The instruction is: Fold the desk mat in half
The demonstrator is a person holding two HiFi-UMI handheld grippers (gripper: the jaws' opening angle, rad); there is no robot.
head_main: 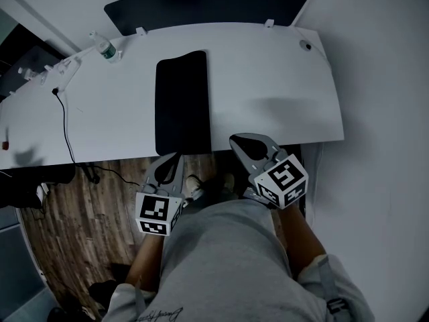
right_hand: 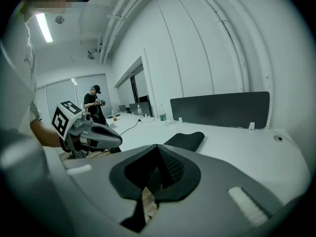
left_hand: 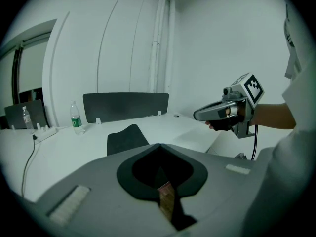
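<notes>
- Count: one desk mat [head_main: 181,102], two grippers, one bottle [head_main: 104,47], one cable [head_main: 66,129], all at one white desk [head_main: 268,79].
- Desk mat: black, lying flat left of the desk's centre, its near end at the desk's near edge.
- Left gripper [head_main: 171,161]: jaws closed, nothing between them, just off the mat's near end.
- Right gripper [head_main: 240,143]: jaws closed, empty, over the desk's near edge, right of the mat.
- Hidden: left gripper view shows the mat's far end only; the gripper body covers the rest.
- Bottle: far left, upright, green label; contents unreadable.
- Dark divider panel [head_main: 204,5] runs along the far edge.
</notes>
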